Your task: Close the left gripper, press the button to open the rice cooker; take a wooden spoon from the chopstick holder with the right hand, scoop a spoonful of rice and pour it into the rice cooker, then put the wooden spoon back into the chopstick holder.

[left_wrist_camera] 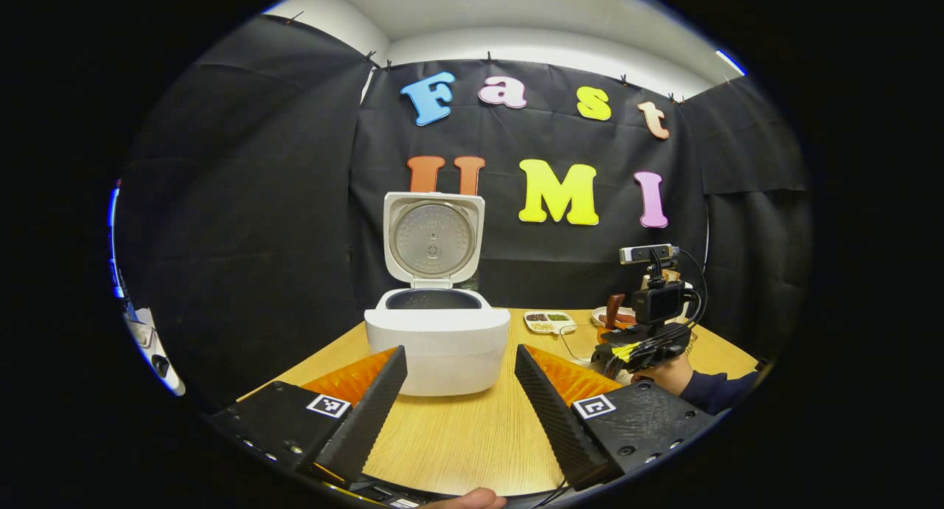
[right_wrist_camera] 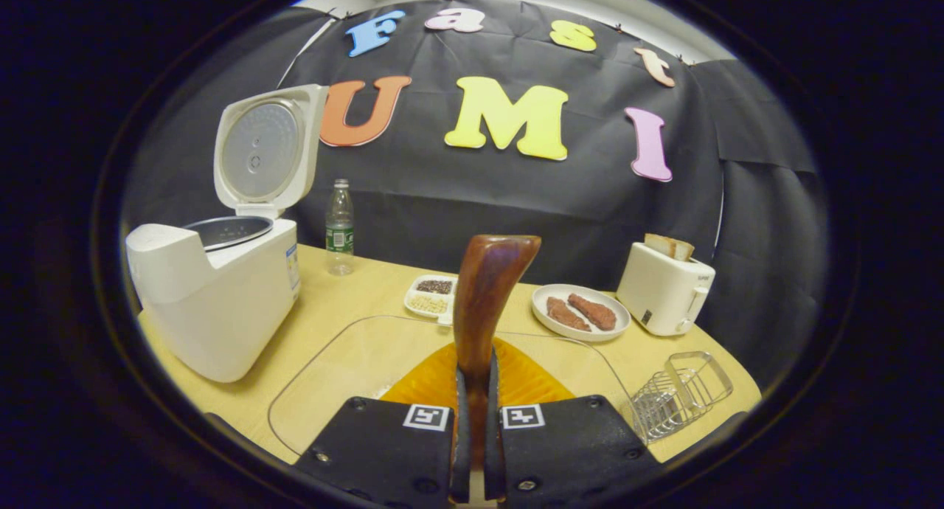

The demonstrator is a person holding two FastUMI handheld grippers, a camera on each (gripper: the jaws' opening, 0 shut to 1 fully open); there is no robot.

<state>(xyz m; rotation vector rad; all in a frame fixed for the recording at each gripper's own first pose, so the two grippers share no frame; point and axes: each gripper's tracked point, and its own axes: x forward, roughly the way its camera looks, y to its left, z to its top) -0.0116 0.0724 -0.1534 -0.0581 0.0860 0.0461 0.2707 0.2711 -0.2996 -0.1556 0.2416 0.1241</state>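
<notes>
Your right gripper (right_wrist_camera: 476, 435) is clamped on the handle of the dark brown wooden spoon (right_wrist_camera: 484, 302), both fingers pressing its sides, and the spoon stands upright between them with its broad end rising toward the booth wall. Beneath it lies a clear glass tray (right_wrist_camera: 346, 361) on the pale wooden table (right_wrist_camera: 354, 288). Just past the tray sit a small white divided dish of grains and beans (right_wrist_camera: 430, 293) and a white round plate with two brown pieces of meat (right_wrist_camera: 580, 311); farther right stands a white toaster with bread slices in its slots (right_wrist_camera: 666, 284), and near your right edge a wire rack (right_wrist_camera: 682, 391) rests on the table. To the left stands the white rice cooker (right_wrist_camera: 217, 295), its lid (right_wrist_camera: 265, 151) swung fully up and the dark inner pot exposed; a clear plastic bottle with a green label (right_wrist_camera: 340, 229) stands behind it. Your left gripper (left_wrist_camera: 459, 391) has its jaws spread wide, holding nothing, with the open rice cooker (left_wrist_camera: 436, 339) directly ahead between the fingers and apart from them. In the left gripper view, the right gripper (left_wrist_camera: 645, 347) with its camera shows at the right, held by a hand (left_wrist_camera: 667, 376) in a dark sleeve, above the table.
</notes>
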